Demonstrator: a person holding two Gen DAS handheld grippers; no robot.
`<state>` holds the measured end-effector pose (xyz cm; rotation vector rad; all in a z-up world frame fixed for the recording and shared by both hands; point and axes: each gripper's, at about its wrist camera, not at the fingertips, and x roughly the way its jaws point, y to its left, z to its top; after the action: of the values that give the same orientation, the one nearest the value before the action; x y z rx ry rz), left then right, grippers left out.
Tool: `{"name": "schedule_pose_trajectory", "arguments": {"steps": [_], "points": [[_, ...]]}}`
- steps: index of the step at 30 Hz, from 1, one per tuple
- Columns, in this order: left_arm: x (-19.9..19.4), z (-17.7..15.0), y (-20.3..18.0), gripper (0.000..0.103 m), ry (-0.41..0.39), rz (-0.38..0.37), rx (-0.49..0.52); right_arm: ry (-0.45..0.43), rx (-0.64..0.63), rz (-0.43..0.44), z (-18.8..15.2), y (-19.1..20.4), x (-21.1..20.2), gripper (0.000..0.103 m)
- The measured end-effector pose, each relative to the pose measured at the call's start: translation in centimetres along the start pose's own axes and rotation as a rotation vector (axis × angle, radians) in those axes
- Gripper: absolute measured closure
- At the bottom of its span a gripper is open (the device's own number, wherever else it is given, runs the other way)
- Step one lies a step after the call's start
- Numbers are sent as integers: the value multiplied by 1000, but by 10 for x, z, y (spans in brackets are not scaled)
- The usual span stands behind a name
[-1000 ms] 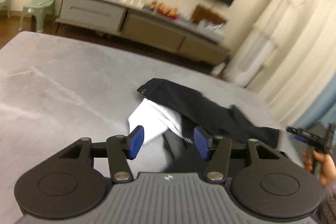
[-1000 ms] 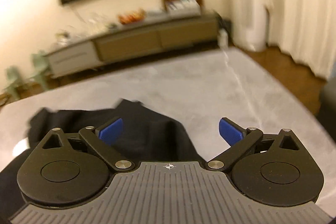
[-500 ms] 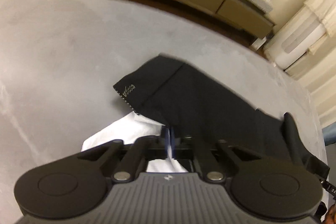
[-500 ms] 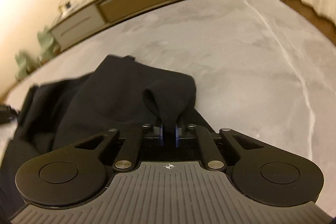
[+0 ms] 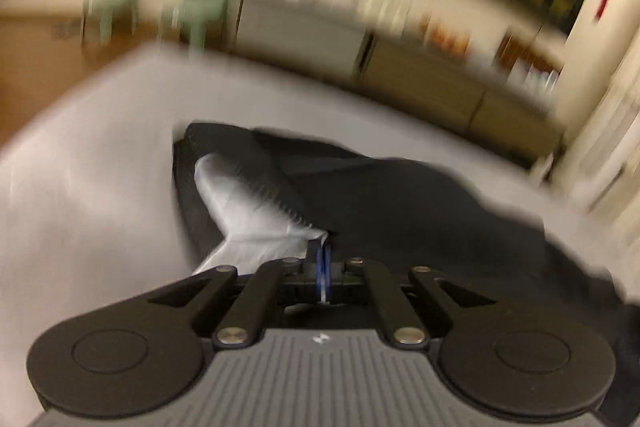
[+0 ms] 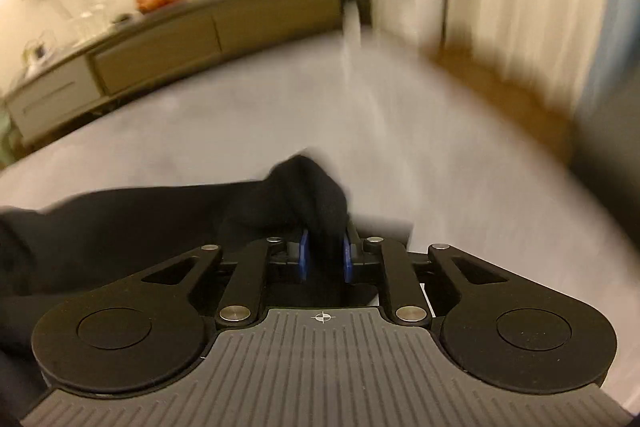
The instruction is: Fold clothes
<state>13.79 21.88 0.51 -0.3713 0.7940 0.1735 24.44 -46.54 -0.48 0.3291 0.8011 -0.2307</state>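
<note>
Black garment (image 5: 420, 211) mid-bed (image 5: 80, 211); right edge apparently free.

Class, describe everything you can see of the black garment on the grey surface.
The black garment is dark, soft, matte cloth lying crumpled across the grey surface, with a white lining turned out. The left gripper is shut on its edge by the lining. A bunched fold sits between the right gripper pads as its jaws open.
</note>
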Motion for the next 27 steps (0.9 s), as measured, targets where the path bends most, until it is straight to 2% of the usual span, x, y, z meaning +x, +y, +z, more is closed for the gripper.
{"name": "schedule_pose_trajectory", "arguments": {"steps": [1,3,4,6,8,9,10,11,12,14,15,16,18,19,20,21,22,23,24,25,26,27], "points": [[2,-7,10,101,28,-19,-19,-10,30,21,1,-5,-4,67],[2,-14,21,101,39,-25,-39,-52,61,48,2,-8,-17,48],[1,-18,27,101,45,-29,-48,-68,49,53,1,-4,-21,43],[-2,-16,27,101,42,-38,-47,-68,11,57,-1,7,-18,24],[4,-9,20,100,37,-38,-34,-61,-39,27,-4,17,-11,18],[7,-6,17,100,35,-38,-29,-51,-67,-9,-3,20,-6,18],[10,-1,14,100,32,-32,-26,-30,-89,-16,-2,23,3,22],[13,4,11,100,29,-26,-23,-8,-108,-16,-2,26,12,52],[17,8,8,100,25,-19,-20,15,-128,-15,-1,29,20,71],[27,18,8,100,12,10,-25,11,-193,-8,11,39,30,98],[30,23,10,100,2,19,-38,-33,-203,-15,18,40,24,98],[30,26,12,99,-7,24,-53,-118,-215,-55,26,43,17,98],[23,25,16,91,-24,29,-70,-278,-228,-165,36,43,0,96],[19,24,16,88,-29,33,-71,-350,-217,-212,40,40,-9,89],[11,18,17,76,-30,43,-72,-385,-188,-222,39,34,-16,55],[1,9,19,57,-27,39,-75,-370,-161,-216,38,28,-20,16],[-11,-2,20,49,-27,33,-83,-310,-150,-164,33,23,-24,8],[-22,-14,22,40,-26,26,-91,-242,-143,-103,29,19,-29,14],[-34,-28,22,38,-20,15,-92,-174,-135,-42,24,14,-33,18],[-45,-41,23,38,-10,-2,-91,-128,-122,37,14,13,-46,18],[-56,-57,24,38,0,-23,-89,-87,-107,119,2,12,-60,16],[-67,-72,24,35,11,-44,-86,-67,-76,199,-12,11,-77,9]]}}
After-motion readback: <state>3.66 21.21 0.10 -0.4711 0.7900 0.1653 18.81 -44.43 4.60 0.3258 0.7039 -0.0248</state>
